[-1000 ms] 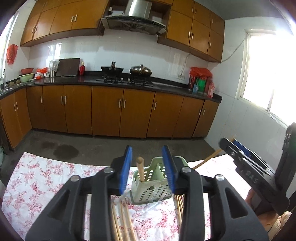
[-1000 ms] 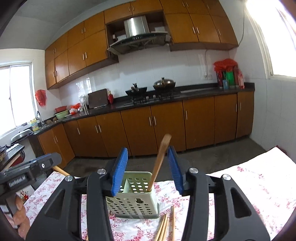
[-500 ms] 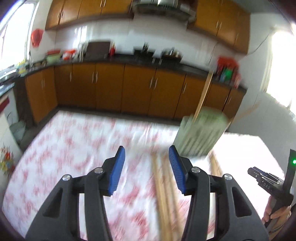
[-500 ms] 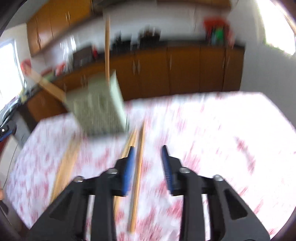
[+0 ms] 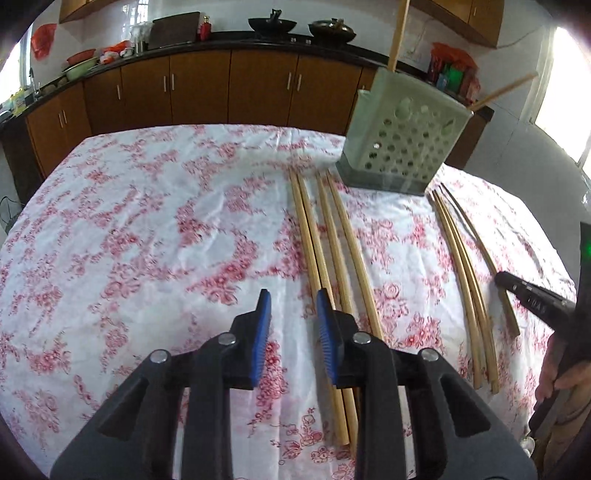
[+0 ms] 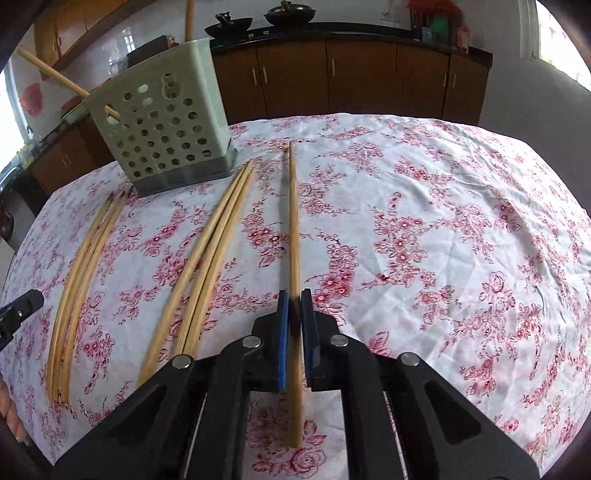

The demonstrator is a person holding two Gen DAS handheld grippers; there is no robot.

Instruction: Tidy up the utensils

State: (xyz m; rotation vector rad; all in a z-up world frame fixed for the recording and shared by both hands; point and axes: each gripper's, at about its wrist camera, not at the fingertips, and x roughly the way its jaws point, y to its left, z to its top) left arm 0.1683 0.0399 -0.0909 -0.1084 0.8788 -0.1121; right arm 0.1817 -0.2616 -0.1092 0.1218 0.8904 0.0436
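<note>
Between right claw [image 6: 294, 308] pads — chopstick [image 6: 293, 221], tip toward holder [image 6: 162, 125].

In the left wrist view the left gripper [image 5: 292, 314] is covering the near ends of the four chopsticks [image 5: 334, 254] lying beside it. A chopstick [image 5: 398, 29] standing in the perforated utensil holder [image 5: 402, 136] is running off the top edge. The right gripper [image 5: 535, 299] is being cut by the right edge, so its jaws are not showing there. In the right wrist view another standing chopstick [image 6: 189, 18] is leaving the frame upward.
</note>
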